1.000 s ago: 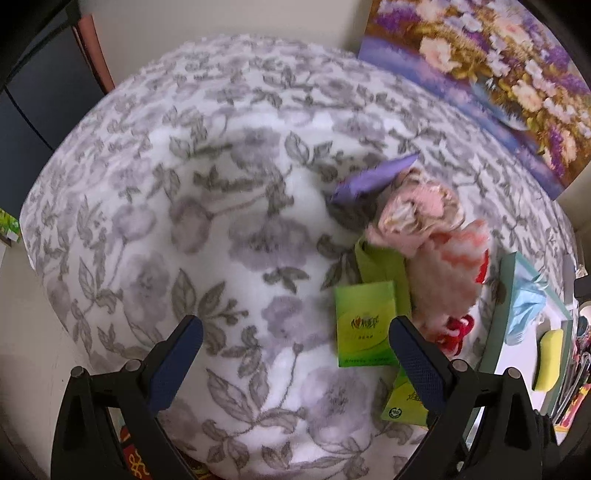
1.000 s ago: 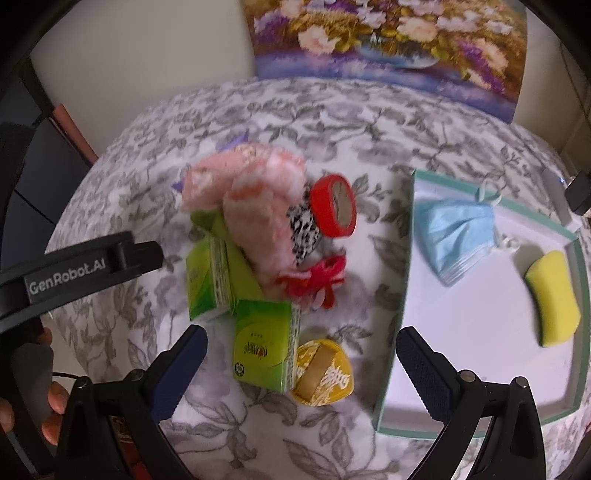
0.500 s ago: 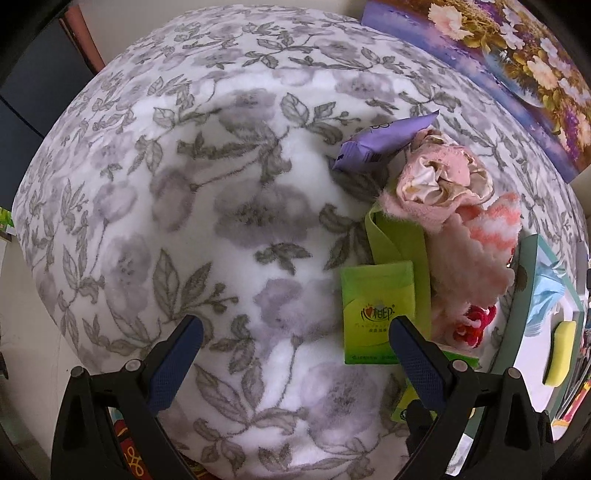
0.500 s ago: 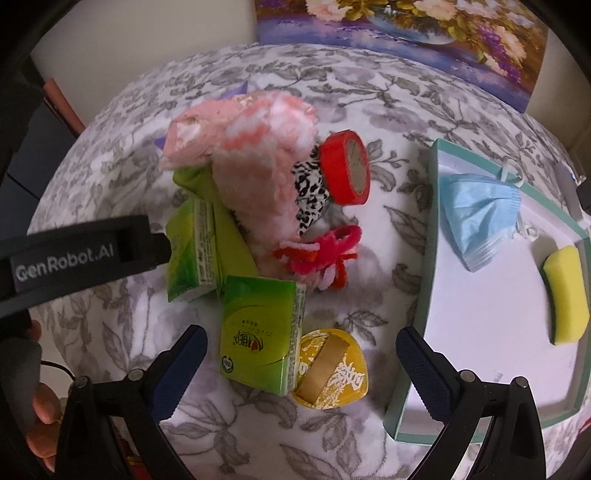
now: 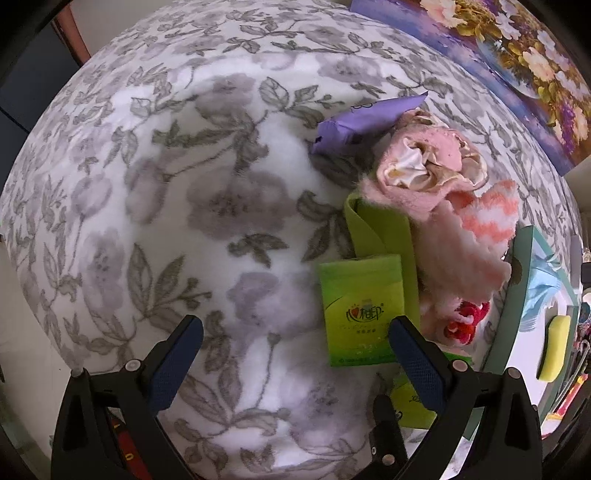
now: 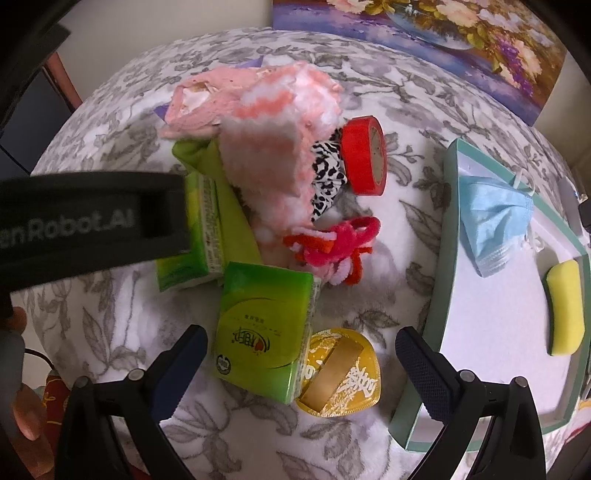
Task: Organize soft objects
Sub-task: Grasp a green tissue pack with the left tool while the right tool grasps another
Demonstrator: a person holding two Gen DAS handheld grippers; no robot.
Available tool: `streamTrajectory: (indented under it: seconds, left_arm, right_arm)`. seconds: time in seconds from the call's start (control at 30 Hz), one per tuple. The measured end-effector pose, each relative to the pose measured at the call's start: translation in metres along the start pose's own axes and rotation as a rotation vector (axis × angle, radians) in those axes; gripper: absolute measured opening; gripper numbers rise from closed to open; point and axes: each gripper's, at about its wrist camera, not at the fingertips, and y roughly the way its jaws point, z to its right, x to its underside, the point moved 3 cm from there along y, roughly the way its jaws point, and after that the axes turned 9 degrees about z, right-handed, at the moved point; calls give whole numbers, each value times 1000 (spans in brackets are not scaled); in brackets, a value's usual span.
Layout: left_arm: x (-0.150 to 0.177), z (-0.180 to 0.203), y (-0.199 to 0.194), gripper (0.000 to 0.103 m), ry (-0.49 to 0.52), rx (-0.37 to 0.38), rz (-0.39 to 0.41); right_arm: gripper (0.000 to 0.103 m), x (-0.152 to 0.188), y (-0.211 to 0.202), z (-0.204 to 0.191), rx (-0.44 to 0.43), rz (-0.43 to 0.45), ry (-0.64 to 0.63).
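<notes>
A pile lies on the floral blanket: a pink fuzzy cloth (image 6: 266, 147), a red pipe-cleaner tangle (image 6: 332, 243), an animal-print piece (image 6: 327, 181), a red tape roll (image 6: 364, 155), green tissue packs (image 6: 264, 328) and a yellow packet (image 6: 340, 373). My right gripper (image 6: 299, 365) is open, its jaws straddling the near green pack and yellow packet. My left gripper (image 5: 295, 350) is open above the blanket, its right finger beside a green tissue pack (image 5: 358, 306). The pink cloth (image 5: 432, 184) and a purple pack (image 5: 365, 122) lie beyond. A blue mask (image 6: 491, 221) and yellow sponge (image 6: 565, 306) lie in the teal tray (image 6: 439, 266).
A flower painting (image 6: 424, 26) leans at the back. The left gripper's body (image 6: 85, 225) crosses the left of the right wrist view. The tray's white floor shows around the mask and sponge. The blanket (image 5: 166, 203) spreads wide to the left of the pile.
Both grippers have moved closer to the pile and lower. The right gripper's jaws now straddle the near green pack. Nothing has been taken hold of.
</notes>
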Motion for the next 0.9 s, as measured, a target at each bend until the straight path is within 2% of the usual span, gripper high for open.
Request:
streamTrajectory:
  seconds: [0.27, 0.43, 0.6, 0.8, 0.87, 0.9]
  left_arm:
    - [-6, 9, 0, 101, -8, 44, 15]
    - [-11, 12, 2, 100, -25, 36, 17]
    - [-11, 17, 9, 99, -11, 34, 7]
    - [-6, 18, 20, 71, -15, 79, -18]
    - [-4, 20, 22, 55, -12, 90, -21]
    - [-2, 22, 23, 51, -9, 94, -22]
  right_arm:
    - [91, -3, 0, 0, 7, 7, 14]
    - [86, -5, -3, 9, 11, 6, 29]
    - [76, -4, -2, 14, -11, 1, 47]
    - [69, -5, -4, 14, -13, 7, 44]
    - [65, -4, -6, 13, -13, 7, 50]
    - [64, -4, -6, 14, -12, 9, 52]
